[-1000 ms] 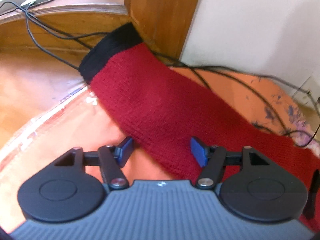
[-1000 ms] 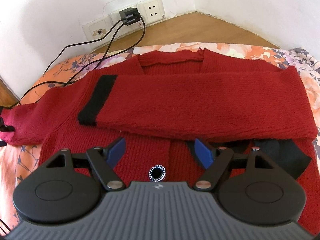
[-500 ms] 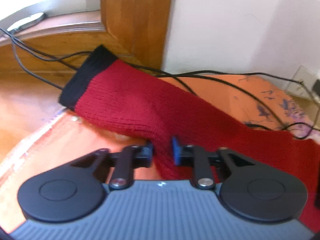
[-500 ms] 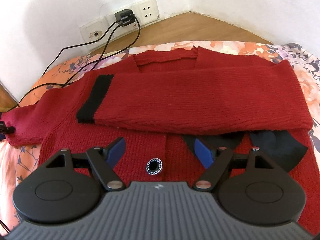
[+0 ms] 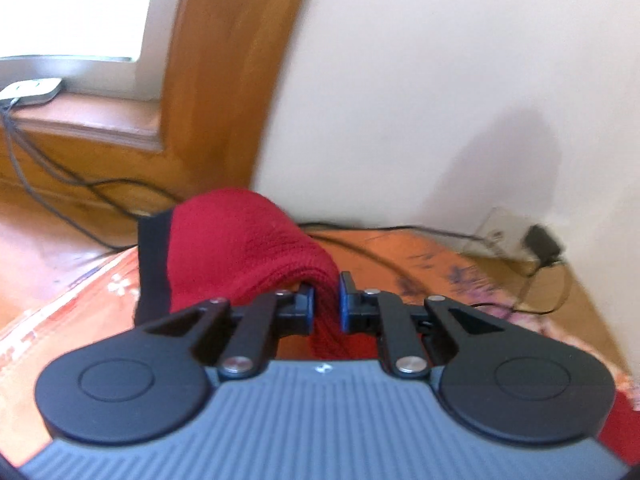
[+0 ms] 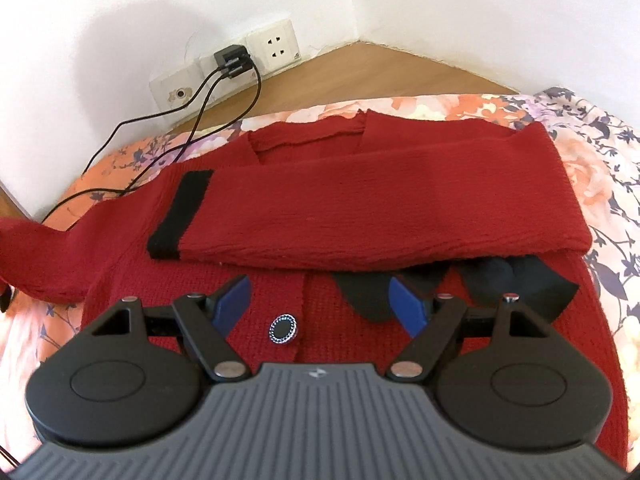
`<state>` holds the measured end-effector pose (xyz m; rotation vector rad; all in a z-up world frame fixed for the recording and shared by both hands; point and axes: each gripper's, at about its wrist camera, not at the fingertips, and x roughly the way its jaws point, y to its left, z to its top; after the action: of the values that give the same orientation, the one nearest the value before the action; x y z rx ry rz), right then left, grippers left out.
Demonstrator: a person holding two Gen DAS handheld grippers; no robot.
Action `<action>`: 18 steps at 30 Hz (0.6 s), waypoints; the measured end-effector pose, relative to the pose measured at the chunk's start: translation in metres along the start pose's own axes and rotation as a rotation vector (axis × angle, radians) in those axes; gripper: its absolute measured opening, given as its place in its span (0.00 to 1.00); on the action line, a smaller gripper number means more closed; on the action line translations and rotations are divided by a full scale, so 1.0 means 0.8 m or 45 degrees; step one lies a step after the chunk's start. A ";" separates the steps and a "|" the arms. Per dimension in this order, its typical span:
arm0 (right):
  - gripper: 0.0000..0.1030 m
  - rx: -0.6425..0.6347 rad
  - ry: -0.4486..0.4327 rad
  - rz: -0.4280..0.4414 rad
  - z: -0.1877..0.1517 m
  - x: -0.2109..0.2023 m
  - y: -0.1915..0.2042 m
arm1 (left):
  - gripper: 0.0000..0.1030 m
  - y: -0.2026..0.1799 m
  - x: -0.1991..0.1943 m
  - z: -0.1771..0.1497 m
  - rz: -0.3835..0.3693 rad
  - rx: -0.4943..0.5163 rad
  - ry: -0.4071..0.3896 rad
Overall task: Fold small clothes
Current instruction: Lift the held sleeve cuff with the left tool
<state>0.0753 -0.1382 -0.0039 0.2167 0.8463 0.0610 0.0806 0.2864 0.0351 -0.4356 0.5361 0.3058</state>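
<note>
Nearest the right wrist camera, the right tongs (image 6: 318, 300) hover spread wide, gripping nothing, over the lower front of a red cardigan (image 6: 400, 200) that lies flat on a bed (image 6: 592, 168) with a floral cover. Between the blue pads sits a round dark button (image 6: 283, 329) on the placket. Just beyond, one sleeve (image 6: 360, 216) lies folded across the chest, its black cuff (image 6: 180, 216) toward the left edge of the bed. Past the collar, cables (image 6: 200, 100) run to wall sockets (image 6: 240, 64) above a wooden ledge.

At the bed's left edge, the left tongs (image 5: 325, 300) are clenched on the other sleeve (image 5: 248, 252), which humps up above them, its black cuff (image 5: 154, 264) hanging at the left. Behind stand a wooden frame (image 5: 224, 80) and a white wall (image 5: 440, 80); this view is blurred.
</note>
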 end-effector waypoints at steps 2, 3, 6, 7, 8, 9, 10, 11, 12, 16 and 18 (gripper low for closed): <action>0.79 0.010 -0.011 0.004 -0.001 -0.005 -0.004 | 0.13 -0.011 -0.011 0.003 -0.057 0.001 -0.012; 0.79 0.016 -0.016 0.006 -0.001 -0.007 -0.006 | 0.13 -0.019 -0.016 0.005 -0.090 0.001 -0.014; 0.79 0.033 -0.032 0.008 -0.002 -0.015 -0.014 | 0.13 -0.041 -0.026 0.008 -0.166 0.017 -0.007; 0.79 0.038 -0.037 0.008 -0.002 -0.017 -0.017 | 0.13 -0.050 -0.029 0.008 -0.193 0.023 -0.004; 0.79 0.044 -0.041 0.007 -0.003 -0.020 -0.020 | 0.13 -0.057 -0.031 0.007 -0.214 0.034 -0.002; 0.79 0.049 -0.046 0.006 -0.003 -0.023 -0.024 | 0.13 -0.067 -0.033 0.006 -0.231 0.049 -0.001; 0.79 0.054 -0.049 0.003 -0.004 -0.026 -0.027 | 0.13 -0.078 -0.035 0.003 -0.246 0.068 0.001; 0.79 0.059 -0.053 0.000 -0.004 -0.029 -0.031 | 0.13 -0.087 -0.035 0.001 -0.260 0.086 0.005; 0.79 0.064 -0.057 -0.004 -0.005 -0.031 -0.035 | 0.13 -0.098 -0.036 -0.003 -0.274 0.102 0.009; 0.79 0.089 -0.067 -0.027 -0.007 -0.043 -0.052 | 0.13 -0.133 -0.039 -0.024 -0.340 0.162 0.039; 0.79 0.098 -0.067 -0.039 -0.007 -0.047 -0.061 | 0.13 -0.152 -0.036 -0.036 -0.377 0.189 0.073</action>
<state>0.0442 -0.1898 0.0097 0.2769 0.8002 -0.0059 0.0921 0.1629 0.0673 -0.3745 0.5385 -0.0308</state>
